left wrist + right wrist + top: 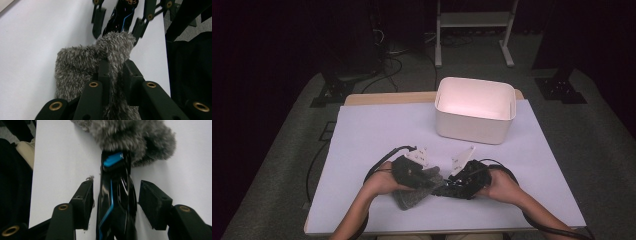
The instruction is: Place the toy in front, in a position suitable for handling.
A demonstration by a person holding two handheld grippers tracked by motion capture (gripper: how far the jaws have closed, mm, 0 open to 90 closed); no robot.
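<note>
From the high view, my two hands meet at the near middle of the white table [377,130]. My left gripper [424,176] and my right gripper [447,187] face each other, with the furry grey pouch [412,196] lying between them, nearer my left hand. Behind them stands a white tub [475,109], well apart from the work.

In the left gripper view, my left gripper [115,72] is clamped on a fold of the pouch [75,65], its pads pinching the plush near the mouth. The fabric crumples under the grip, so I judge it soft, light and limp; it will sag wherever I don't hold it. A glossy black thing with blue lines [122,15] pokes into the far end of the pouch, with the other gripper's jaws on either side of it.

In the right gripper view, my right gripper [115,202] stands apart, both pads clear of the black thing [116,195] that runs up between them into the pouch [130,137]. It looks hard, smooth and slippery, so I would grip it squarely across its narrow sides, well back from the fur, and keep my left pinch on the pouch's edge. What the thing is I cannot tell.
</note>
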